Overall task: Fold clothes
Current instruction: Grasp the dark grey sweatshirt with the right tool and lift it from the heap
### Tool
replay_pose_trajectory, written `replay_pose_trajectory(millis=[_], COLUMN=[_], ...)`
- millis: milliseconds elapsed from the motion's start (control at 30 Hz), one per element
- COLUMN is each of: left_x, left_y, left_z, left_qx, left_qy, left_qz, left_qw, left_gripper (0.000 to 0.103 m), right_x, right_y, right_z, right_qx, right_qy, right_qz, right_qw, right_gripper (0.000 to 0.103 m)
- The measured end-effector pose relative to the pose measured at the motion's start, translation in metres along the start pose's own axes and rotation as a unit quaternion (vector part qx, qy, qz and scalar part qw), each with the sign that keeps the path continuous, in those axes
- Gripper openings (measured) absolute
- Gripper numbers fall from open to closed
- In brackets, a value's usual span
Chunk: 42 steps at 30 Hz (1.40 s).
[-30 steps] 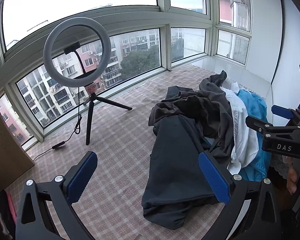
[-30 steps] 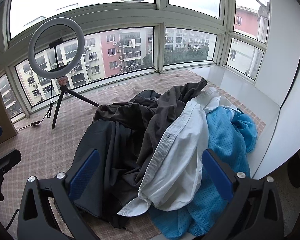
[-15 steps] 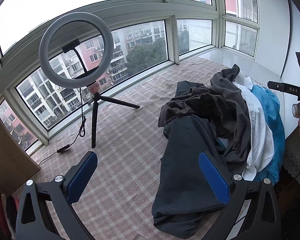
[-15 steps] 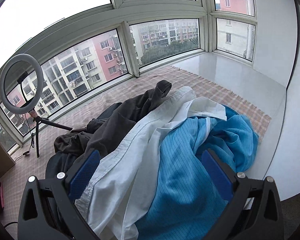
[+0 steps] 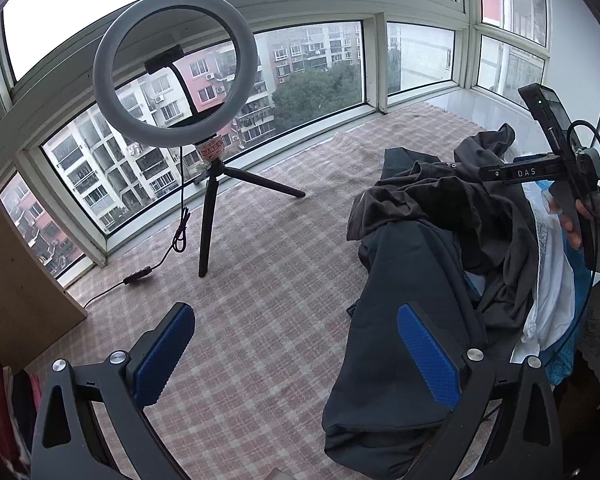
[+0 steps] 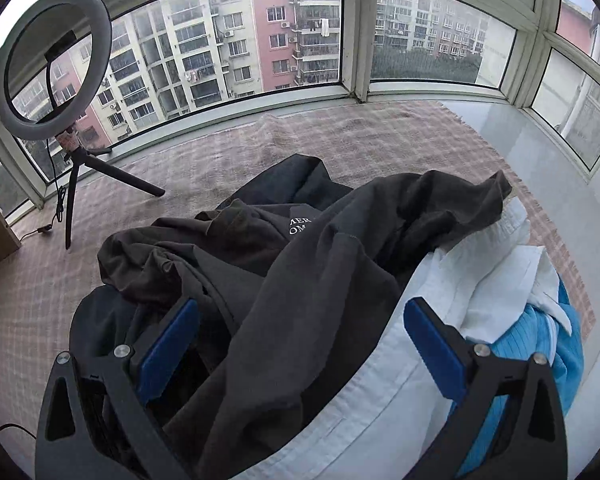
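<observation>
Now the right gripper [image 6: 300,344] has swung down low over the heap of clothes [image 6: 320,280], its fingers apart around a dark grey fold at 12 o'clock, clamping nothing. Over at 9 o'clock the left gripper [image 5: 296,352] hangs above the checked cloth [image 5: 260,280], fingers also apart and empty; the crumpled heap looks about to be picked from.

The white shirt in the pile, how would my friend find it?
Start at the big curved window, then look down to the heap of clothes on the checked mat. The white shirt lies toward the right of the heap, between the dark grey garment and the bright blue one. It is the only white piece there.
</observation>
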State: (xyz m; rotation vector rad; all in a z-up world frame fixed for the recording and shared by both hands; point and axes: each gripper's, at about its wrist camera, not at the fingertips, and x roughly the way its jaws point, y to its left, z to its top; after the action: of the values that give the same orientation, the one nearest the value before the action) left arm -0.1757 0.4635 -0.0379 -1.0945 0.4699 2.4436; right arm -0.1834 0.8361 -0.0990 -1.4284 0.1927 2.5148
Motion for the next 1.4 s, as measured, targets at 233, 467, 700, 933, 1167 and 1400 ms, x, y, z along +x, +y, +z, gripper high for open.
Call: replay_pose_trajectory(millis=[233,467,700,933,1167,1400], left_x=[-0.007,-0.023,-0.047,-0.083,-0.127,-0.18], left_y=[0.012,0.035,0.06,0.103,0.162,0.24], left_z=[-0.008,-0.022,-0.036,-0.058,-0.096,-0.149], left_qx=[-0.01,-0.035,-0.064,-0.096,-0.133,-0.161], left_qy=[-0.002,-0.011,-0.029,-0.058,-0.086,-0.093], left_qz=[0.004,0.002,0.004,0.034,0.068,0.122], left_qw=[0.9999,0.9993,0.9975,0.993,0.985,0.9749], left_gripper=[0.102,0.102,0.102,0.102,0.102,0.102], right_x=[0.014,-0.074,-0.188,-0.328,-0.419,-0.39], right_y=[-0.006,-0.027,-0.018,0.073,0.188,0.322], right_z=[0.005,0.036,0.077,0.112,0.101,0.064], right_qx=[0.01,0.079,0.098,0.0,-0.09,-0.14], right_qy=[0.02,-0.069,-0.178,-0.282,-0.319,-0.248], right_qz=[0.063,0.151,0.217,0.257,0.318,0.386], right_qw=[0.998,0.983,0.955,0.924,0.888,0.877], right_gripper=[0.012,0.007,0.006,0.006,0.006,0.006])
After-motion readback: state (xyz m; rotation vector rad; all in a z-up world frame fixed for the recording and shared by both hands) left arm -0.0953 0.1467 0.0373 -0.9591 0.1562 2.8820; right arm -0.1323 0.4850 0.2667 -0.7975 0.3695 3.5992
